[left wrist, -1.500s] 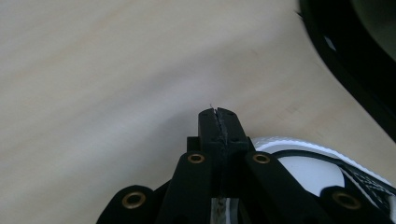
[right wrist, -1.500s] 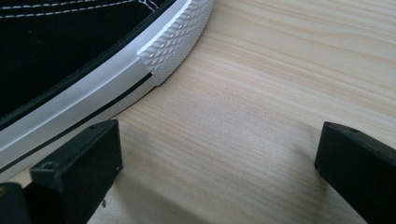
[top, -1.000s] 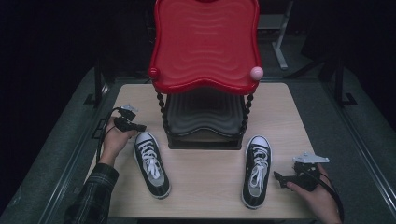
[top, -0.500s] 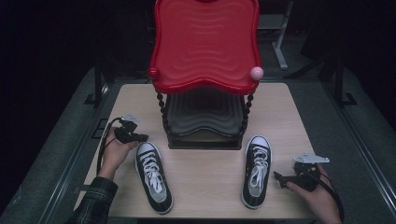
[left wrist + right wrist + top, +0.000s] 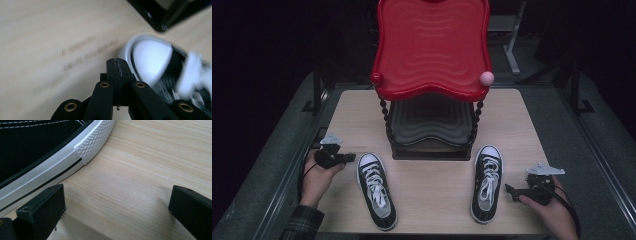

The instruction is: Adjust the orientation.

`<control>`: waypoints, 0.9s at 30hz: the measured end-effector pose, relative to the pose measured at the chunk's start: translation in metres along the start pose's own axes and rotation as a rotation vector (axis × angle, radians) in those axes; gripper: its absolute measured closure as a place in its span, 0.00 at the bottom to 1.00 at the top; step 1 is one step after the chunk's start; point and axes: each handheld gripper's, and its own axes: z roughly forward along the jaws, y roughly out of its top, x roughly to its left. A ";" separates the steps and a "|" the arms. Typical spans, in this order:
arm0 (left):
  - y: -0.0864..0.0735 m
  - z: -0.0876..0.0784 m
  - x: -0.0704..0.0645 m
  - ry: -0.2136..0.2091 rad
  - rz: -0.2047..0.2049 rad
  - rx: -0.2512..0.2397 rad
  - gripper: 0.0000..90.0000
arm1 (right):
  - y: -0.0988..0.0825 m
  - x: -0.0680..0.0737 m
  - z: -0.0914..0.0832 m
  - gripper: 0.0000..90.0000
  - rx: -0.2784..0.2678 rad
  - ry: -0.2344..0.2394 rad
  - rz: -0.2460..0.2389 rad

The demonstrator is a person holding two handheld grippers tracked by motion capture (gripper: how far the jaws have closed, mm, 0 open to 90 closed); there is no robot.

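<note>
Pair of black-and-white lace-up sneakers, toes toward the two-tier red rack (image 5: 432,50) at mid-table: left sneaker (image 5: 376,190) near the front edge, left gripper (image 5: 343,158) pinched empty beside its toe; right sneaker (image 5: 486,181), right gripper (image 5: 511,192) spread wide at its side, seemingly for a sidewall grasp.

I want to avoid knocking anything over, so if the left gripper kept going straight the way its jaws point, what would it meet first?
Probably the white toe cap of the left shoe. The left gripper, jaws shut, points just beside it, so it may only graze the toe, with the black stand's base farther on.
</note>
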 end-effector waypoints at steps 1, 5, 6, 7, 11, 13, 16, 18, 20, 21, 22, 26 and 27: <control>-0.006 -0.002 -0.003 -0.005 0.003 0.009 1.00 | 0.000 0.000 0.000 0.00 0.000 0.000 0.000; -0.028 -0.003 -0.016 -0.041 0.008 0.051 1.00 | 0.000 0.000 0.000 0.00 0.000 0.000 0.000; -0.031 -0.001 -0.019 -0.058 0.007 0.062 1.00 | 0.000 0.000 0.000 0.00 0.000 0.000 0.000; -0.034 0.001 -0.022 -0.062 0.007 0.062 1.00 | 0.000 0.000 0.000 0.00 0.000 0.000 0.000; -0.031 -0.001 -0.024 -0.076 0.006 0.089 1.00 | 0.000 0.000 0.000 0.00 0.000 0.000 0.001; -0.029 -0.001 -0.025 -0.074 0.021 0.098 1.00 | 0.000 0.000 0.000 0.00 0.000 0.000 0.001; -0.028 0.000 -0.028 -0.076 0.031 0.098 1.00 | 0.000 0.000 0.000 0.00 0.000 0.000 0.000; -0.027 0.001 -0.030 -0.085 0.033 0.097 1.00 | 0.000 0.000 0.000 0.00 0.001 0.000 0.001; -0.026 0.003 -0.036 -0.086 0.042 0.097 1.00 | 0.000 0.000 0.000 0.00 0.000 -0.001 0.000; -0.026 0.003 -0.036 -0.086 0.042 0.097 1.00 | 0.000 0.000 0.000 0.00 0.000 0.000 0.000; -0.024 0.004 -0.039 -0.093 0.049 0.101 1.00 | 0.000 0.000 0.000 0.00 0.000 -0.001 0.000; -0.021 0.009 -0.049 -0.120 0.058 0.093 1.00 | 0.000 0.000 0.000 0.00 0.000 0.000 0.000; -0.019 0.010 -0.052 -0.118 0.066 0.093 1.00 | 0.000 0.000 0.000 0.00 0.000 0.000 0.000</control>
